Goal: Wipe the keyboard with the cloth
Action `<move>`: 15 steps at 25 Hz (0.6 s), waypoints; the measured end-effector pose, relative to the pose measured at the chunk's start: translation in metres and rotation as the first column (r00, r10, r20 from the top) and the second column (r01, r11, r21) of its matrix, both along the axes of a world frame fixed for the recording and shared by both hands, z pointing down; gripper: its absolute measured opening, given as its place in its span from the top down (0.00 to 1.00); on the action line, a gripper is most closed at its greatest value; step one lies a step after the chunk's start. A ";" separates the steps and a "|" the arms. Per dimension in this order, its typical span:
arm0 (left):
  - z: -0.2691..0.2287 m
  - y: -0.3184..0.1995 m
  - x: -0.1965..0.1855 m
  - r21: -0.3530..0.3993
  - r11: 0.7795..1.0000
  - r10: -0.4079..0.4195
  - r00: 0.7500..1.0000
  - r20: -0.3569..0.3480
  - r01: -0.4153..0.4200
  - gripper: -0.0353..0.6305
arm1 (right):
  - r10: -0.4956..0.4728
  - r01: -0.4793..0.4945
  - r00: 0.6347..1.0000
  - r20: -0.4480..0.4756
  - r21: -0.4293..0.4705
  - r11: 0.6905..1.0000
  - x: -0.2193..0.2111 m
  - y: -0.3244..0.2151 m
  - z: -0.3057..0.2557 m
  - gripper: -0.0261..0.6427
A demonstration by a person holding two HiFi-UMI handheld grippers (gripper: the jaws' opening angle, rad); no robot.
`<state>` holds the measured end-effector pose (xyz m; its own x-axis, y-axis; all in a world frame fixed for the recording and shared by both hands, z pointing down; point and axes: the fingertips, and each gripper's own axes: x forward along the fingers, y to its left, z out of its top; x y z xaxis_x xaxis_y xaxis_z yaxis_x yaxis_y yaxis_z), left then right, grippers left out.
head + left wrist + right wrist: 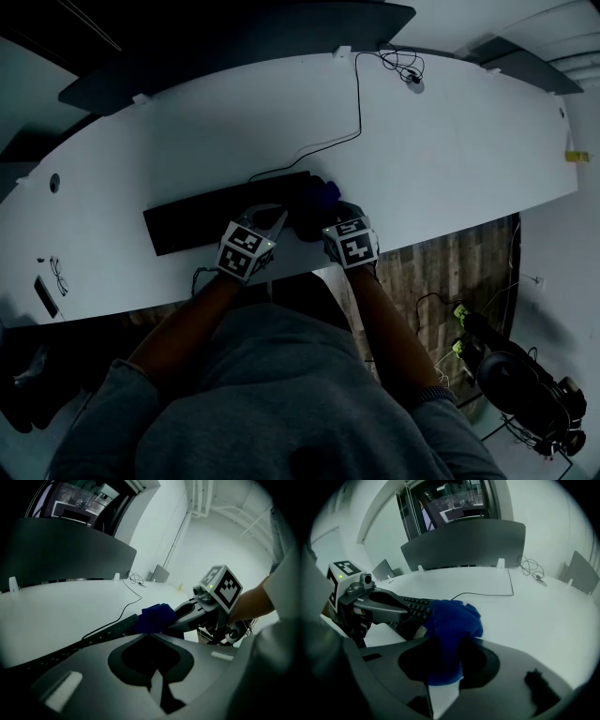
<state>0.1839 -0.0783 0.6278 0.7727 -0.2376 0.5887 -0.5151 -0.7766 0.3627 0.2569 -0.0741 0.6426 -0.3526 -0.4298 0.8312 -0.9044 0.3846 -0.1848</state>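
Nearest to us, in the head view, are our own grey sleeves, with a marker cube at the end of each arm. The left gripper has its jaws brought together, and its own view shows nothing caught between them. From the right gripper view it lies low over the keys, tips just beside the cloth, though we cannot tell whether they touch it.

The right gripper is clamped on the blue cloth. One bunched fold runs back between its jaws and the rest swells out in front of them. That bundle sits at the right end of the black keyboard – the end nearer our right hand – and it covers the keys there.

The keyboard lies slantwise near the front edge of the white table. A thin black cable runs from its back edge across the bare top to a small tangle at the far rim. A pair of glasses lies well apart at the left. Beyond the table stands a dark divider panel, and wooden flooring shows at the right.
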 end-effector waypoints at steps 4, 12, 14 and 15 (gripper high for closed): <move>-0.008 -0.003 0.008 0.001 1.000 -0.002 1.000 -0.013 0.002 0.94 | 0.027 -0.027 1.000 -0.003 -0.005 1.000 0.013 -0.002 0.004 0.77; -0.028 -0.007 -0.023 0.051 0.998 -0.046 0.999 -0.004 0.046 0.94 | 0.038 -0.039 0.999 0.030 0.030 0.999 0.022 -0.006 -0.016 0.77; -0.038 -0.008 -0.042 0.071 0.995 -0.073 0.997 -0.005 0.073 0.94 | 0.013 -0.017 0.998 0.056 0.063 0.998 0.007 -0.005 -0.031 0.77; -0.043 -0.008 -0.054 0.081 0.993 -0.089 0.996 -0.007 0.089 0.94 | -0.004 -0.003 0.997 0.077 0.088 0.996 -0.003 -0.005 -0.039 0.77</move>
<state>0.1303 -0.0864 0.5850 0.7484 -0.3525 0.5618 -0.5823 -0.7548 0.3021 0.2541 -0.0793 0.6038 -0.4139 -0.4999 0.7608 -0.8888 0.4027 -0.2189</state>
